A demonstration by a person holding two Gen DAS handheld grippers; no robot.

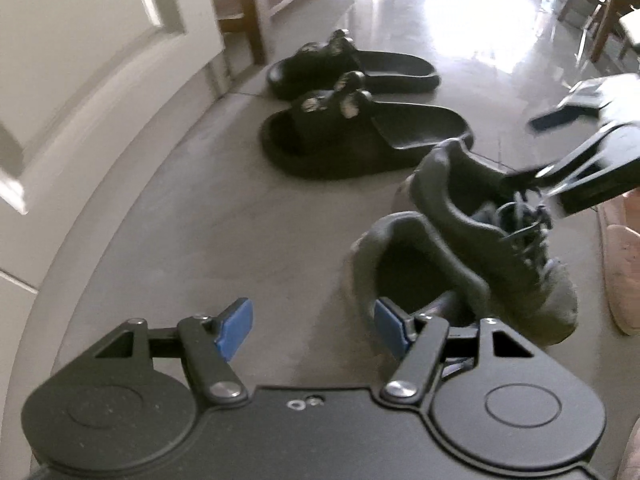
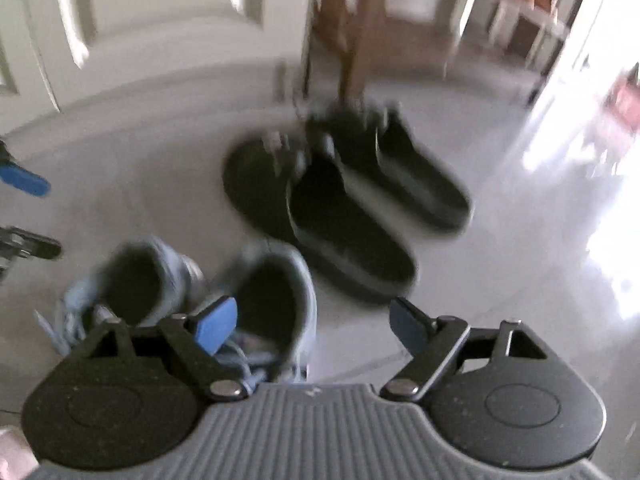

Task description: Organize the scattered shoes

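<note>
Two black slides [image 1: 360, 136] lie side by side on the grey floor, also in the right wrist view [image 2: 352, 216]. Two grey-blue lace-up sneakers [image 1: 472, 248] stand side by side nearer me, and in the right wrist view [image 2: 224, 292] they sit just under the gripper. My left gripper [image 1: 312, 326] is open and empty, low over the floor, its right pad [image 1: 390, 322] at the heel of the near sneaker. My right gripper [image 2: 312, 326] is open and empty above the sneakers; it shows from the side in the left wrist view [image 1: 560, 152] over the far sneaker's laces.
A white panelled door [image 1: 80, 60] stands at the left. Wooden furniture legs [image 1: 244, 12] stand behind the slides. A pink slipper [image 1: 624, 272] lies at the right edge. Chairs [image 1: 600, 8] stand at the far right on the glossy floor.
</note>
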